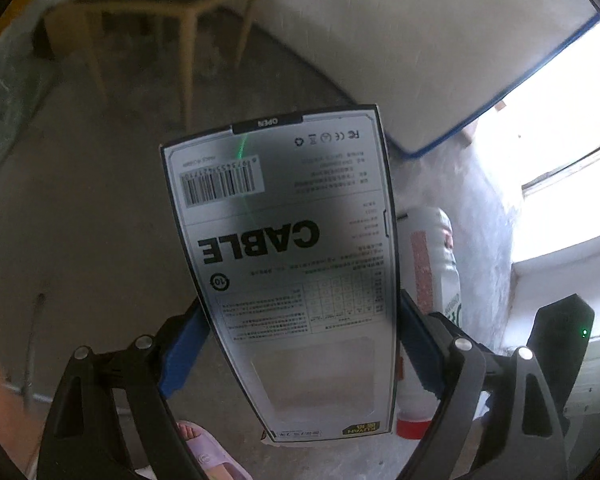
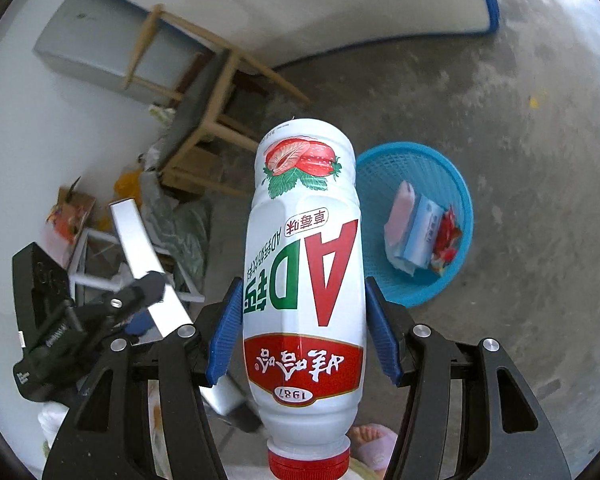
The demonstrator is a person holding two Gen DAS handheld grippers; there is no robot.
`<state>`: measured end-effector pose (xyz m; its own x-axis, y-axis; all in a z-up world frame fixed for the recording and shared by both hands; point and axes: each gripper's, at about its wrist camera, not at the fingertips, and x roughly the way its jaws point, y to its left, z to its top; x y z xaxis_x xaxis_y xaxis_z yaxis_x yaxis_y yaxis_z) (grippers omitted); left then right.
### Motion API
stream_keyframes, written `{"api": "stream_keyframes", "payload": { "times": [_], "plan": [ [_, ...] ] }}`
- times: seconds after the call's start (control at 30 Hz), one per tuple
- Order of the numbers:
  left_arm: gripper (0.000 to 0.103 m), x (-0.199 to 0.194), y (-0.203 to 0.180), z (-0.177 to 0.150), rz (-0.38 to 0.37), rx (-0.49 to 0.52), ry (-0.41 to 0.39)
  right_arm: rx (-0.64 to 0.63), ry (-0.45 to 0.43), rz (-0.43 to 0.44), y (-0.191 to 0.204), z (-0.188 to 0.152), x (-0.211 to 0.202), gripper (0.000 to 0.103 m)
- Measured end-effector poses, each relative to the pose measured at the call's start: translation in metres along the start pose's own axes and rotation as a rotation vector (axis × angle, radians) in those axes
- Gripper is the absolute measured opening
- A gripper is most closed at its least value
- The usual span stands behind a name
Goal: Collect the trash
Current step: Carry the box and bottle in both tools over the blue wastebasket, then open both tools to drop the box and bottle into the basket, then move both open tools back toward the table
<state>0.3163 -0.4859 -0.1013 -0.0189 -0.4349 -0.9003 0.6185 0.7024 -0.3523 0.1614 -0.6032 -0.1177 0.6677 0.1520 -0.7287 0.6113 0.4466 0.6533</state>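
My left gripper [image 1: 300, 344] is shut on a silver cable box [image 1: 288, 264] with black "CABLE" print, held up off the floor. My right gripper [image 2: 300, 324] is shut on a white drink bottle [image 2: 304, 264] with a red cap and a strawberry label, cap toward me. The bottle also shows in the left wrist view [image 1: 432, 280], right of the box. The left gripper with the box shows in the right wrist view [image 2: 140, 300] at the left. A blue mesh basket [image 2: 456, 184] stands on the floor past the bottle, to its right, holding packets and wrappers [image 2: 420, 232].
A wooden chair [image 2: 208, 100] stands against the wall behind. A pile of bags and boxes [image 2: 80, 216] lies at the left by the wall. A white mattress with blue edging [image 2: 340, 4] leans at the back. The floor [image 2: 540, 120] is bare concrete. Pink slippers [image 1: 208, 452] are below.
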Motion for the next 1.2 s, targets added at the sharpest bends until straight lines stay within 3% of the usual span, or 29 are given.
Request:
{"api": "stream_keyframes", "payload": {
  "times": [0.2, 0.33, 0.57, 0.73, 0.87, 1.03, 1.2],
  "plan": [
    [0.089, 0.057, -0.007, 0.031, 0.048, -0.004, -0.013, 0.061, 0.012, -0.083, -0.037, 0.031, 0.06, 0.066],
    [0.091, 0.064, -0.006, 0.026, 0.007, 0.002, 0.001, 0.118, 0.037, -0.19, -0.077, 0.031, 0.095, 0.065],
    [0.091, 0.05, -0.006, 0.023, -0.027, -0.017, -0.032, 0.123, -0.003, -0.222, -0.092, 0.013, 0.072, 0.065],
    [0.09, 0.002, -0.013, 0.004, -0.026, 0.04, -0.107, 0.066, -0.037, -0.251, -0.088, 0.001, 0.042, 0.065],
    [0.09, -0.06, -0.016, -0.022, -0.045, 0.086, -0.199, 0.009, -0.075, -0.246, -0.08, -0.015, 0.013, 0.065],
    [0.091, -0.158, -0.008, -0.081, -0.059, 0.121, -0.36, -0.099, -0.105, -0.197, -0.051, -0.049, -0.035, 0.065],
    [0.091, -0.241, 0.017, -0.165, -0.02, 0.091, -0.508, -0.182, -0.117, -0.093, -0.014, -0.079, -0.071, 0.066]
  ]
}}
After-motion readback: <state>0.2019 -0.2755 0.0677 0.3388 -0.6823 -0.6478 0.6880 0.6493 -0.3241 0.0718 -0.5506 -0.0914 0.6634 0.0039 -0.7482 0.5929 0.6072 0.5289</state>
